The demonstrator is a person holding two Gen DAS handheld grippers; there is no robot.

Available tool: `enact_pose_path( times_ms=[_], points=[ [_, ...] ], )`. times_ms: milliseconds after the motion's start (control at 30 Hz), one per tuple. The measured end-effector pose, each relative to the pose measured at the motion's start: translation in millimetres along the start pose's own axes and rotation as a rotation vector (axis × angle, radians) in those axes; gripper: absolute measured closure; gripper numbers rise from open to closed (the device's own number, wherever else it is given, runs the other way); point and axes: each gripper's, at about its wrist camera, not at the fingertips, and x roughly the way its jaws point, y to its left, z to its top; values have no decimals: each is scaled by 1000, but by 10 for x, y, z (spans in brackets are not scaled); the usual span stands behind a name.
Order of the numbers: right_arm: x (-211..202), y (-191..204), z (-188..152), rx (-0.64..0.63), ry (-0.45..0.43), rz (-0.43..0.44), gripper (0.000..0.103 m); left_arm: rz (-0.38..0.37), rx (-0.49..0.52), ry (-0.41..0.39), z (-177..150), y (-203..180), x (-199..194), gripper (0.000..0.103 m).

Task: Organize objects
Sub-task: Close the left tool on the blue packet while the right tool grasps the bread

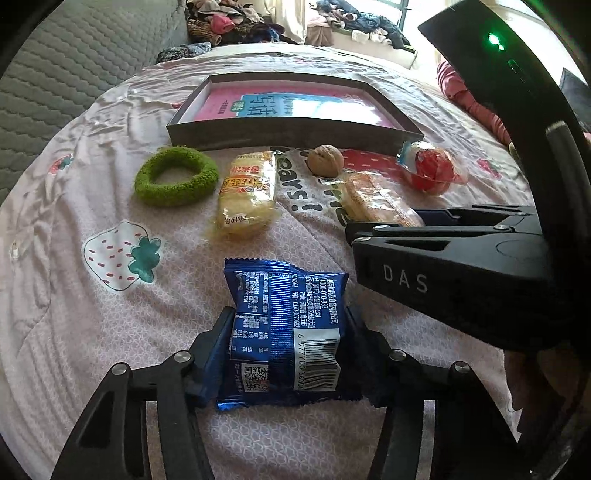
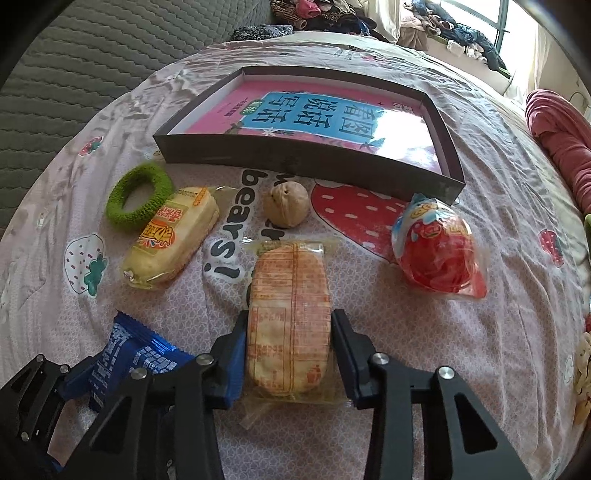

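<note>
My left gripper (image 1: 286, 328) is shut on a blue snack packet (image 1: 284, 332), which rests on the bedsheet; the packet also shows in the right wrist view (image 2: 125, 354). My right gripper (image 2: 289, 332) is shut on a pale rice-cracker packet (image 2: 290, 317), seen in the left wrist view (image 1: 376, 201) too. Further out lie a yellow cracker packet (image 2: 171, 236), a green knitted ring (image 2: 139, 197), a walnut (image 2: 286, 205) and a red wrapped sweet (image 2: 439, 251). A dark shallow box (image 2: 306, 157) holding a pink and blue book stands beyond them.
All lies on a pink strawberry-print bedsheet (image 2: 461, 350). A grey quilted mattress (image 2: 74, 66) is at the left, piles of clothes (image 2: 461, 33) at the back, a red cloth (image 2: 561, 140) at the right.
</note>
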Motion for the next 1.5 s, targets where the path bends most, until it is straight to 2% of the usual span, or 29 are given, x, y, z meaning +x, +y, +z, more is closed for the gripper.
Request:
enact_pose_path(
  times_ms=[233, 867, 1500],
  points=[
    [-11, -4, -5, 8, -2, 11, 62, -4, -24, -3, 23, 27, -5, 49],
    [-117, -28, -16, 30, -21, 30, 62, 13, -25, -29, 111, 60, -117, 50],
    [-527, 17, 132, 29, -90, 11, 62, 64, -44, -99, 302, 209, -416, 50]
  ],
)
